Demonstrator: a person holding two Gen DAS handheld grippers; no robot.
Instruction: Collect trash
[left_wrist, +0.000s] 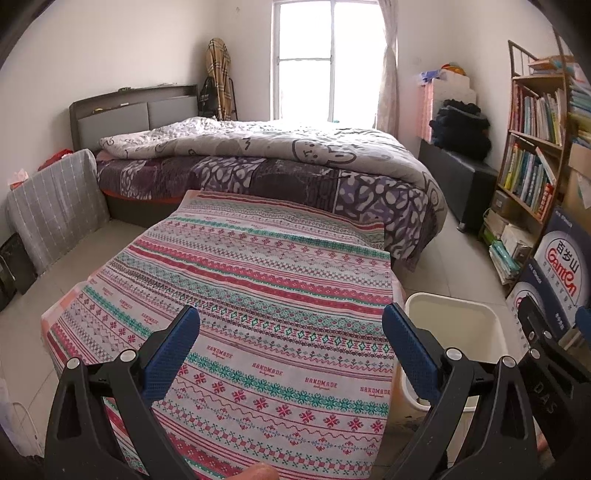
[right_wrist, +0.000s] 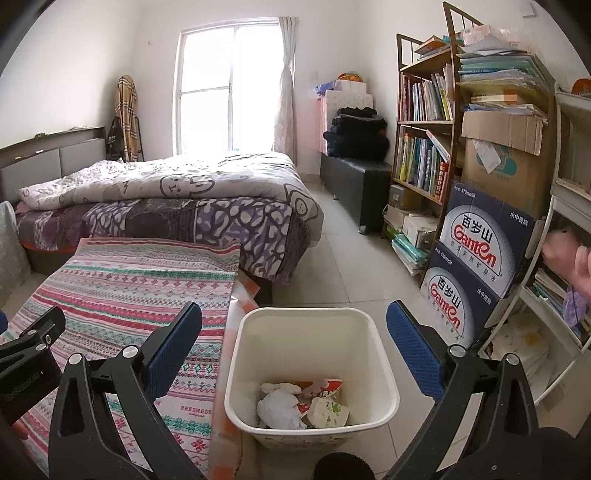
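Left gripper (left_wrist: 291, 339): jaws spread wide, nothing between the blue pads (left_wrist: 171, 354), held above the patterned tablecloth (left_wrist: 258, 280) that covers the table in the near centre of the left wrist view. The cloth surface in sight carries no loose items. Right gripper (right_wrist: 293, 341): jaws likewise spread wide and empty, positioned above the white waste bin (right_wrist: 243, 373), which stands on the tiled floor (right_wrist: 354, 266) just beside the right edge of the table. The bin is upright and holds the collected trash (right_wrist: 295, 402) at its bottom: crumpled white paper, a red-and-white wrapper and a pale printed wrapper, lying together in a loose heap. In the left wrist view the same bin (left_wrist: 491, 332) appears at the near right, partly behind the right finger, its contents not visible from that angle. Part of the right gripper's black body shows at the far right edge of that view, and part of the left gripper's body at the near left of the right wrist view. Beyond the table stands a bed (right_wrist: 177, 206) with a grey printed quilt, a window (right_wrist: 229, 85) behind it. Along the right wall stand a bookshelf (right_wrist: 424, 147) and stacked blue Ganten water cartons (right_wrist: 476, 258).
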